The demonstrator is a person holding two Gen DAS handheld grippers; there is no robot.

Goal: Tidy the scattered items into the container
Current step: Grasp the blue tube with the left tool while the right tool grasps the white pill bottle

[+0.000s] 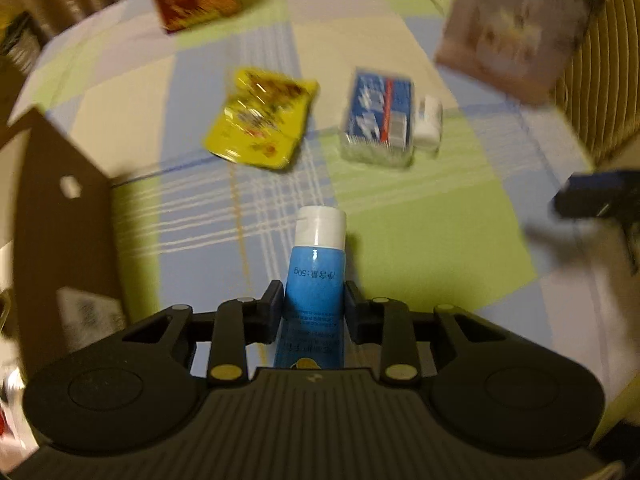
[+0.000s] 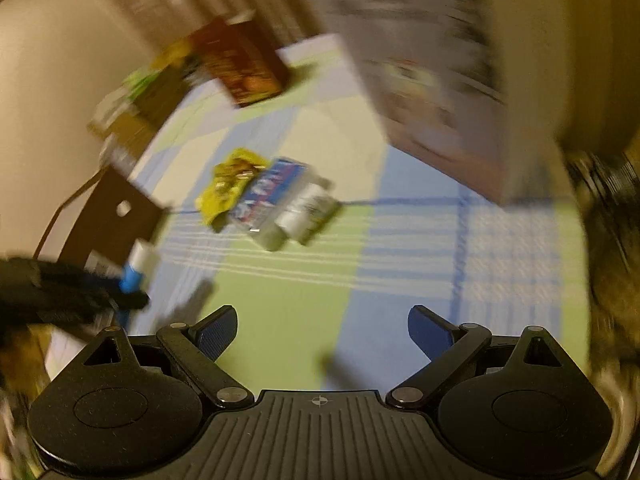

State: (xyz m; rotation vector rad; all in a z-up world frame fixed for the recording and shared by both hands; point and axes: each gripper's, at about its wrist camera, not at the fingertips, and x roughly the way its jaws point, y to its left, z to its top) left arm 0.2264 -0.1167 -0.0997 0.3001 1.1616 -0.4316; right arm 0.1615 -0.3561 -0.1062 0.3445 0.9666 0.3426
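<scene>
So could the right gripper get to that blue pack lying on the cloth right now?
Probably yes. The right gripper is open and empty, and only bare tablecloth lies between it and the blue pack.

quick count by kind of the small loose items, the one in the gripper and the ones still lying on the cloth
tubes: 1, the blue tube in the left gripper
sachets: 1, the yellow sachet
packets: 1, the blue packet
small white bottles: 1, the white bottle beside that packet
total: 4

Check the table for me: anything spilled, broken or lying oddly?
Nothing spilled or visibly damaged, though both views are blurred. The yellow packet and blue pack lie loose on the tablecloth; the left gripper grips the blue tube.
</scene>
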